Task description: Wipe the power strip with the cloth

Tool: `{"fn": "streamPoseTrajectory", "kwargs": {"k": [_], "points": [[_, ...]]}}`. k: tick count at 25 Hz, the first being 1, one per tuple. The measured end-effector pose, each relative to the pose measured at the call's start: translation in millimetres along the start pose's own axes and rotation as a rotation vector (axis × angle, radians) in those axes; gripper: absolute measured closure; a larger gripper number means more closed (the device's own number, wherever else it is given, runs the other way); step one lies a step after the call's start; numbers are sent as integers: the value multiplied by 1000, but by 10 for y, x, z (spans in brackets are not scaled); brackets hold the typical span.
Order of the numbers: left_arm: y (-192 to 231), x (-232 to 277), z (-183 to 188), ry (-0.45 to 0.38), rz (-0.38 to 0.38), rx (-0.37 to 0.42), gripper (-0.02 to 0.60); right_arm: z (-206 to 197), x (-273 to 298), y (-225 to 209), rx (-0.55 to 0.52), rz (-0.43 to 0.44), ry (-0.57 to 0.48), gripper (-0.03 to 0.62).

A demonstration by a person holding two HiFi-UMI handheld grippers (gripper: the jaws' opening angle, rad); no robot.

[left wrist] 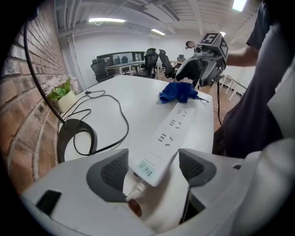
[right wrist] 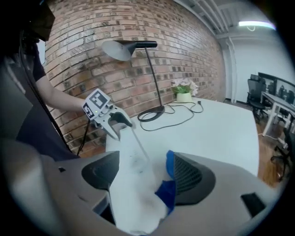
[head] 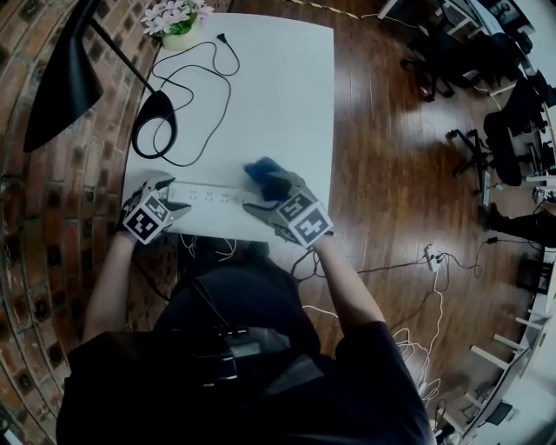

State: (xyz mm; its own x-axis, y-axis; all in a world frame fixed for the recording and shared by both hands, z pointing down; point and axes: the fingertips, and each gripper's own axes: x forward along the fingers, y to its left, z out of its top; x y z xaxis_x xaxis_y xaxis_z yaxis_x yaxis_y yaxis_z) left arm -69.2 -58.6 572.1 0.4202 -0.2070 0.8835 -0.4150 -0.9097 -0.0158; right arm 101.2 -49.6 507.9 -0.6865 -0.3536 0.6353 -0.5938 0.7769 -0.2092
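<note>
1. Left gripper [head: 169,195] sits at the left end of the power strip [head: 208,195] with its jaws spread wide. In its own view the strip's corded end lies between the two pads with a gap on each side, so nothing is clamped.
2. Right gripper [head: 274,193] is at the strip's other end, and its jaws are also wide apart. Its own view shows the strip's end and a fold of the blue cloth [head: 265,171] between the pads. The strip sits clear of the left-hand pad, and the cloth lies against the right-hand one.
3. That view is blurred close to the jaws, so I cannot tell whether the cloth only rests against the pad or hangs from it.
4. The power strip lies on the white bench [head: 278,96] with its sockets up. It runs along the edge nearest the person, from one gripper to the other.
5. Most of the cloth is bunched on the bench just beyond the right gripper, touching the strip's right end.
6. Farther back, a black lamp [head: 61,83] has its round base on the bench beside the brick wall. A black cable [left wrist: 126,125] loops across the bench near it, and a small pot of flowers [head: 178,26] stands at the far corner.
</note>
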Motion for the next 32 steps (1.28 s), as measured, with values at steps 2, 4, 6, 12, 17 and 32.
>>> {"fn": "streamPoseTrajectory", "kwargs": {"k": [2,4,6,12,17,32], "points": [[-10,32,-8,-13,-7,4,225,38,190,181,-43,55,32,222],[-35,54,-22,-15,-5,9,224,18,394,270,-97,80,92,223],[-41,65,-14,-27,1,16,224,-40,590,289,-172,82,166,222],[-33,69,9,-52,-19,5,222,-309,931,403,-313,112,327,223],[-25,63,-42,-64,-38,12,224,-408,1042,436,-425,64,386,317],[95,-28,14,-64,-271,-83,227,-23,902,334,-1048,-307,294,319]]}}
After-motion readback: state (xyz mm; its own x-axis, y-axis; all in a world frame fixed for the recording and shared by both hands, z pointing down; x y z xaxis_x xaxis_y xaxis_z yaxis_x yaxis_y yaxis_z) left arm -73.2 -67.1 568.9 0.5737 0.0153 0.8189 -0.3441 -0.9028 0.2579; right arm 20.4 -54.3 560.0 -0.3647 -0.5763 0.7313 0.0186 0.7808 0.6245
